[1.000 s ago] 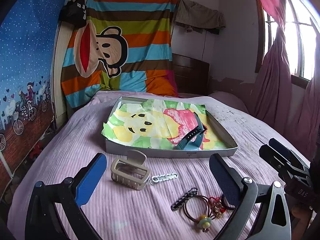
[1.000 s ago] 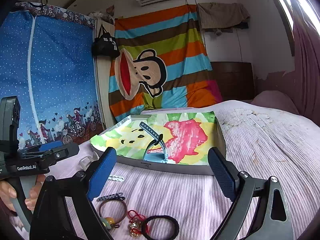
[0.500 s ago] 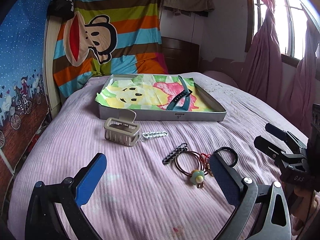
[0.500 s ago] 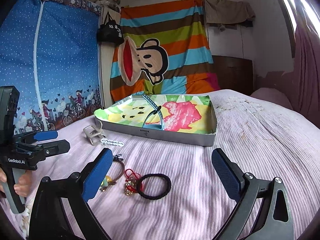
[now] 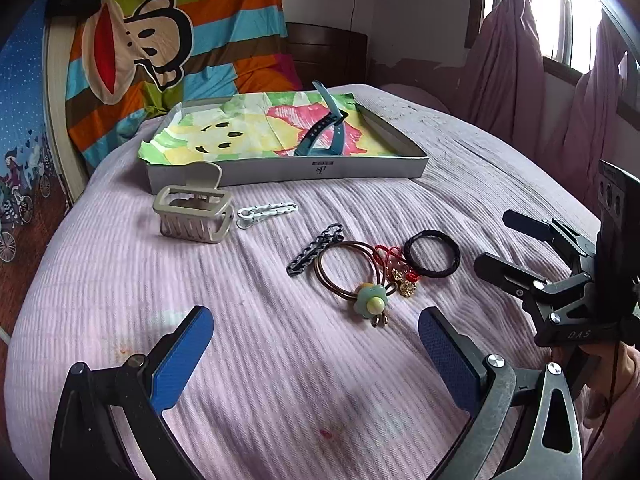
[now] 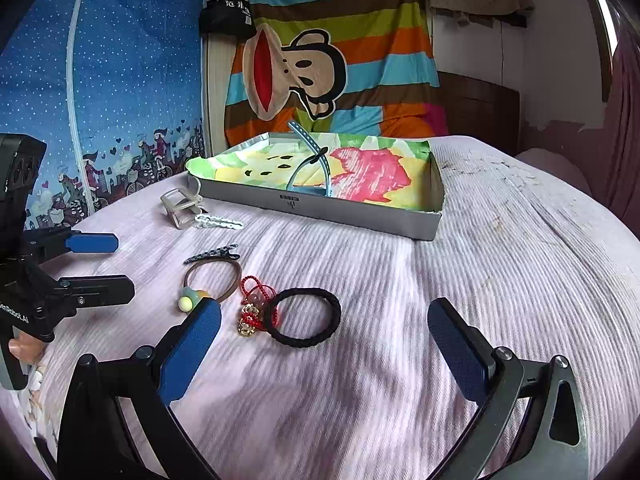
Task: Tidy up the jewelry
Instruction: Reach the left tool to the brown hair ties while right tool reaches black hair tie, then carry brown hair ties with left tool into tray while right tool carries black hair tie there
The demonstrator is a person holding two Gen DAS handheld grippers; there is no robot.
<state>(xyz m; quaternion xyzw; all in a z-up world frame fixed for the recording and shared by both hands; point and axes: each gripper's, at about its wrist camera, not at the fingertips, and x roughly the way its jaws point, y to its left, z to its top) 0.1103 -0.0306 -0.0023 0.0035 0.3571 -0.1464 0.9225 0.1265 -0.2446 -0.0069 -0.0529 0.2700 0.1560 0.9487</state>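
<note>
On the pink bedspread lie a black hair tie [image 5: 430,234], a red cord charm [image 5: 400,276], brown hair ties with a green flower [image 5: 348,268], a black chain clip [image 5: 316,248], a white chain clip [image 5: 268,211] and a beige claw clip [image 5: 192,208]. Behind them a grey tray [image 5: 280,170] holds a teal watch strap [image 5: 320,136]. My left gripper [image 5: 314,320] is open and empty, just short of the flower tie. My right gripper [image 6: 324,306] has its jaws opening, nothing gripped, above the near side of the black hair tie [image 6: 304,291].
A striped monkey blanket [image 6: 340,60] hangs behind the tray [image 6: 320,210]. A blue starred wall cover [image 6: 120,80] is on the left, pink curtains [image 5: 580,100] on the right. The other hand-held gripper shows at each view's edge, with a hand under it.
Both grippers have sunk and tipped down toward the bedspread, so the hair ties and clips now lie closer to the fingers. The right gripper's jaws stand a little wider.
</note>
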